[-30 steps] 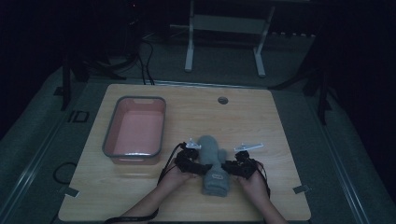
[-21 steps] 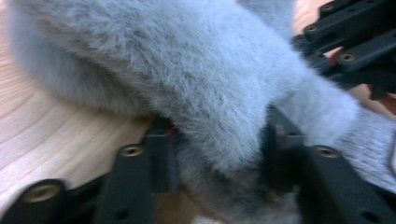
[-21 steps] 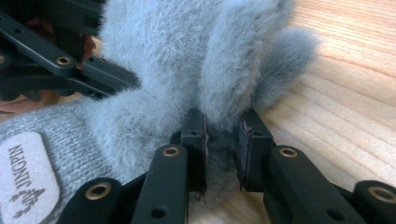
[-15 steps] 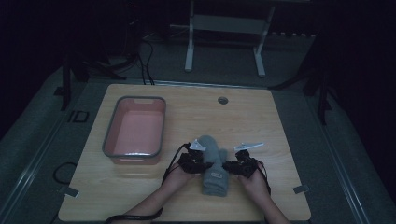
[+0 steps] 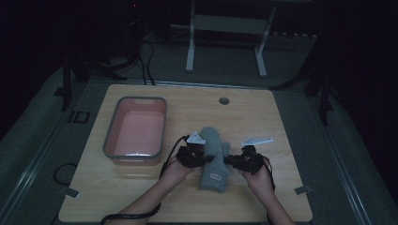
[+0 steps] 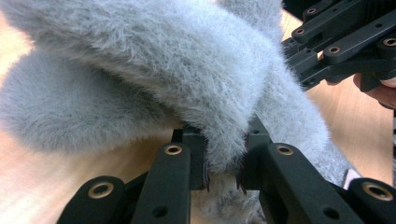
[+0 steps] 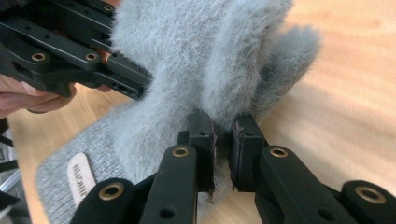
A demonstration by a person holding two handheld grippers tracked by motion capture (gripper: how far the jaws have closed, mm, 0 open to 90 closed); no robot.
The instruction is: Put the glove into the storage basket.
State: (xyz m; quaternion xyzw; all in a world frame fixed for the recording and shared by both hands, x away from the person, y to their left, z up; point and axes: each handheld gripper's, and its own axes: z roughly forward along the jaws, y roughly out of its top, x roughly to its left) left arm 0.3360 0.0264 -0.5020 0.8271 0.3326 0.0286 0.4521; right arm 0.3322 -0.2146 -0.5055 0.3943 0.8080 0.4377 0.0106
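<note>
A fuzzy grey glove (image 5: 213, 157) lies lengthwise on the wooden table (image 5: 141, 197), knit cuff with a small label toward the person. My left gripper (image 5: 205, 158) pinches its left side; in the left gripper view the jaws (image 6: 224, 163) are closed on a fold of grey fluff (image 6: 187, 84). My right gripper (image 5: 228, 160) clamps the opposite side; the right gripper view has its jaws (image 7: 222, 149) closed on the glove (image 7: 205, 60), the labelled cuff (image 7: 81, 175) at lower left. Each gripper view also shows the other gripper beyond the glove.
A pink tub with a grey rim (image 5: 110, 136) stands empty at the table's left. A round cable hole (image 5: 224, 100) sits near the far edge. Beyond the table stand white frame legs (image 5: 190, 42) on dark floor.
Both grippers and the glove have shifted slightly; the glove's upper part looks a bit more raised and bunched between the two grippers.
</note>
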